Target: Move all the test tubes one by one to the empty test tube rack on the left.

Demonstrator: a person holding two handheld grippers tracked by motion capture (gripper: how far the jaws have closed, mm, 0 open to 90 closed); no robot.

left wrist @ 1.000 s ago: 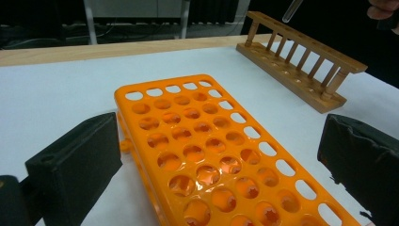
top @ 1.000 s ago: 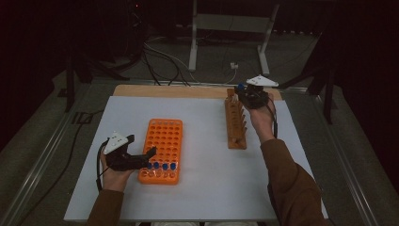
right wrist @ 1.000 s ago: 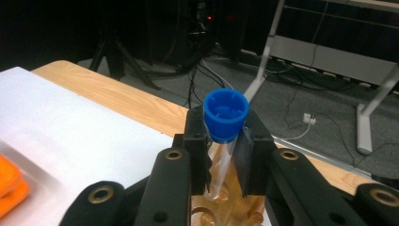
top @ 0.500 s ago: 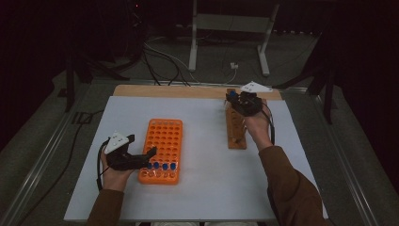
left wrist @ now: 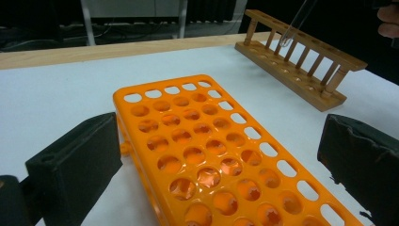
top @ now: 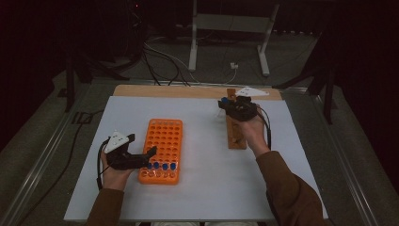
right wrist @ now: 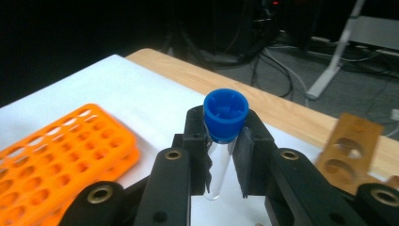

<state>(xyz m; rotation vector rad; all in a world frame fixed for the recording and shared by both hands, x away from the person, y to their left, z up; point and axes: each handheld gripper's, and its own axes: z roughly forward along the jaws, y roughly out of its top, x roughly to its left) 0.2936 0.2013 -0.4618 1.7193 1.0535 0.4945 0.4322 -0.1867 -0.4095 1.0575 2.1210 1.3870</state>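
The right claw [right wrist: 225, 155] grips a blue-capped tube [right wrist: 221, 141] just below its cap, held near upright above the far end of the wooden rack [top: 235, 127], whose long axis runs near to far on the bench [top: 202, 197]. The orange rack [top: 162, 146] lies well to the left, flanked by the left claw [left wrist: 211, 155], which stands open. The left gripper view catches the tube's clear tip [left wrist: 288, 38] hanging over the wooden rack.
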